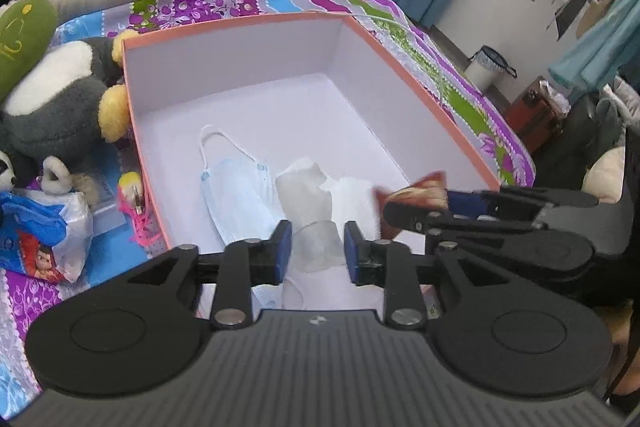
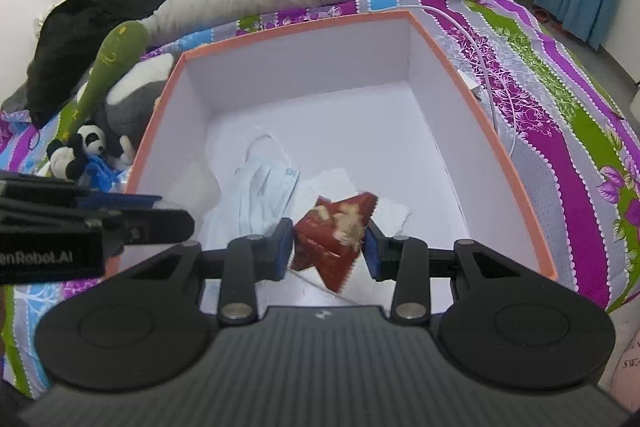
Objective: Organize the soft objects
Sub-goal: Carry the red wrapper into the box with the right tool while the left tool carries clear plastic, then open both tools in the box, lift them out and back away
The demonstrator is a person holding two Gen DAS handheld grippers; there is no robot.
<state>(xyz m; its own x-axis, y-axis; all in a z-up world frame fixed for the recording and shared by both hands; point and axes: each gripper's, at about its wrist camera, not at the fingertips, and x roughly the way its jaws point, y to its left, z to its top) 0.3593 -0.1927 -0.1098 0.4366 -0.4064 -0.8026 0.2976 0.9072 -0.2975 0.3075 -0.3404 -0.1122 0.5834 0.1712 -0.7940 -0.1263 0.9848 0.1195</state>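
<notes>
While the right gripper (image 2: 327,247) clamps a red snack packet (image 2: 334,231) low-centre over the orange-rimmed box (image 2: 516,163), placing is underway; left gripper (image 1: 318,247) partly open, empty. Next: release inside.

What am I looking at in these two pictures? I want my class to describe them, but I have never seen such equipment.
A person holds a two-finger gripper in each hand; each carries a fisheye camera looking along its fingers. One picture comes from the left gripper, the other from the right gripper. Both reach over an orange-rimmed box standing on a patterned bedspread. Inside lie a blue face mask and white tissue. The right gripper is shut on a red snack packet. The left gripper is open, with a pale, clear piece between its fingers. Plush toys, including a panda, lie beside the box.
</notes>
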